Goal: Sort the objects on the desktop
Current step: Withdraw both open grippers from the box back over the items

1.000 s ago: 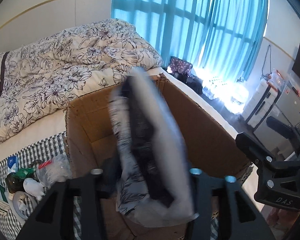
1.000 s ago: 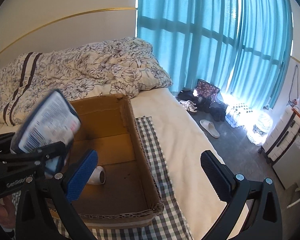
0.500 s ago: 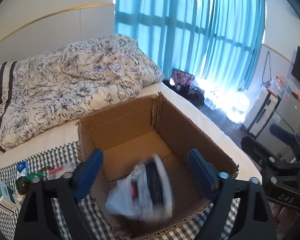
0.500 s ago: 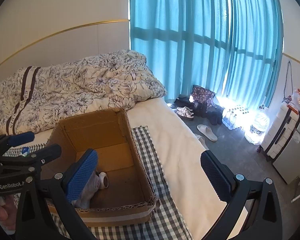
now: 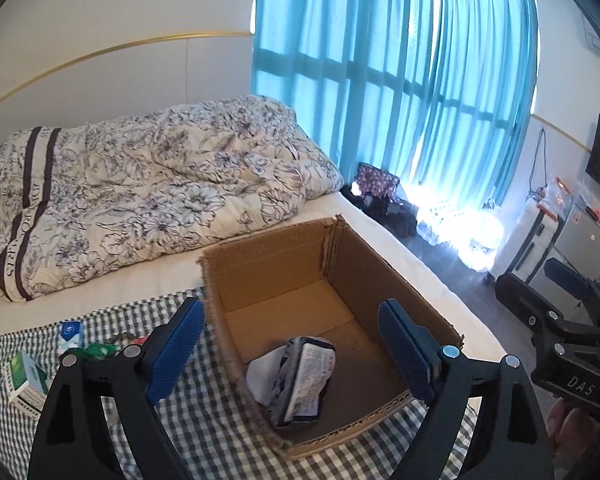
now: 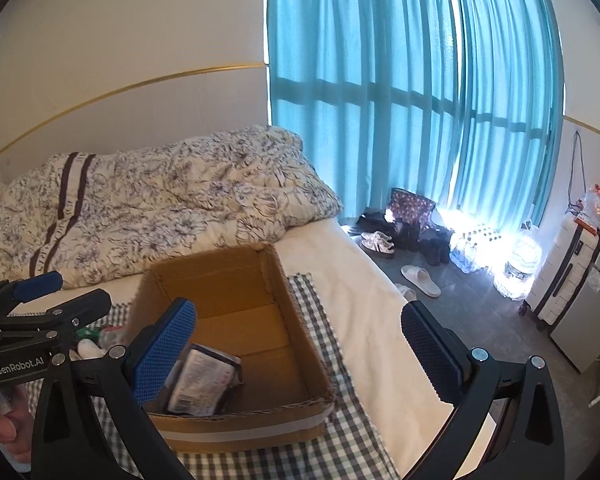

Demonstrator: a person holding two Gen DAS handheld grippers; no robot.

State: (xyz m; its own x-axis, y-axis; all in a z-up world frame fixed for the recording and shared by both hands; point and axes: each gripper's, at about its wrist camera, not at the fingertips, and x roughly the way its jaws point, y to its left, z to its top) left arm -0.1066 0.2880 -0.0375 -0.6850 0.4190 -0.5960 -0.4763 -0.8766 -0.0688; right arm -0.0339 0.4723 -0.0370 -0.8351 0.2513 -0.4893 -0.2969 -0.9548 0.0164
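An open cardboard box [image 5: 364, 256] [image 6: 300, 320] stands on a checked cloth [image 5: 204, 432] spread over a bed. A plastic-wrapped packet [image 5: 300, 376] [image 6: 202, 380] lies on the box floor near its front corner. My left gripper [image 5: 290, 344] hangs open above the box's near edge, nothing between its blue pads. My right gripper [image 6: 296, 344] is open too, raised over the box's right side and the cloth. Small items lie on the cloth left of the box: a green and white carton [image 5: 26, 380], a blue and white pack [image 5: 70, 334], and green bits [image 5: 96, 350].
A flowered quilt [image 5: 140, 192] is heaped at the bed's far side. Right of the bed the floor holds shoes [image 6: 380, 242], a slipper [image 6: 420, 280], water bottles [image 6: 472, 252] and a suitcase [image 6: 560, 272] below teal curtains. A hand [image 6: 8, 428] holds the left gripper's handle.
The packet left my left gripper and dropped into the box, where it now lies still. Both grippers have risen and pulled back from the box.
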